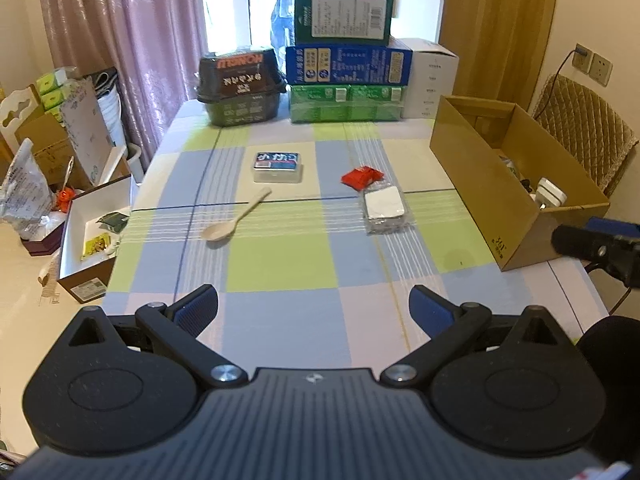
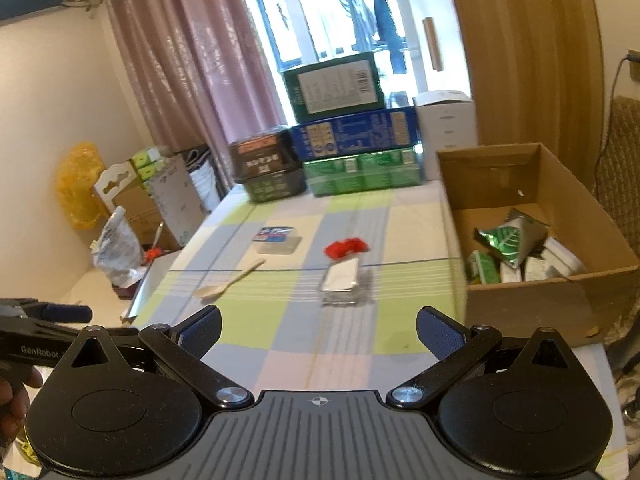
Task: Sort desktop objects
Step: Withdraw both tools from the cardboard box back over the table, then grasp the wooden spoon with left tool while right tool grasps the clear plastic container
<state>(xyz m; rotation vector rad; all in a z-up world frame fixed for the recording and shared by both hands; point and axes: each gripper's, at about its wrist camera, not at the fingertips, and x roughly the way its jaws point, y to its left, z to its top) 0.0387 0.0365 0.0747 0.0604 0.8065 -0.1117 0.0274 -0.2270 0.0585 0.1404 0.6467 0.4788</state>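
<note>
In the left wrist view the left gripper (image 1: 313, 312) hovers low over the checked tablecloth (image 1: 280, 280) with its jaws spread wide and nothing between them; four loose things lie ahead: a pale spoon (image 1: 236, 220) at about 11 o'clock, a small flat tin (image 1: 277, 166) beyond it, a red packet (image 1: 361, 178) at 1 o'clock and, touching its near edge, a clear bag with a white pad (image 1: 385, 208). The cardboard box (image 1: 472, 184) stands open at 2 o'clock, some things already in it, so the sorting seems partly done and a new pick is about to begin. In the right wrist view the right gripper (image 2: 319, 334) also hangs empty with jaws wide, the clear bag (image 2: 344, 278) nearly straight ahead at 12 o'clock, the red packet (image 2: 345, 248) just behind it, the spoon (image 2: 230, 280) at 11 o'clock, the box (image 2: 520, 308) at 2 o'clock holding green packets (image 2: 510, 242). The next move probably calls for a reach to the clear bag, closing on it without dragging the red packet along. Stacked cartons (image 2: 356, 136) at the far edge stay well clear; the box's near wall must be cleared when dropping
</note>
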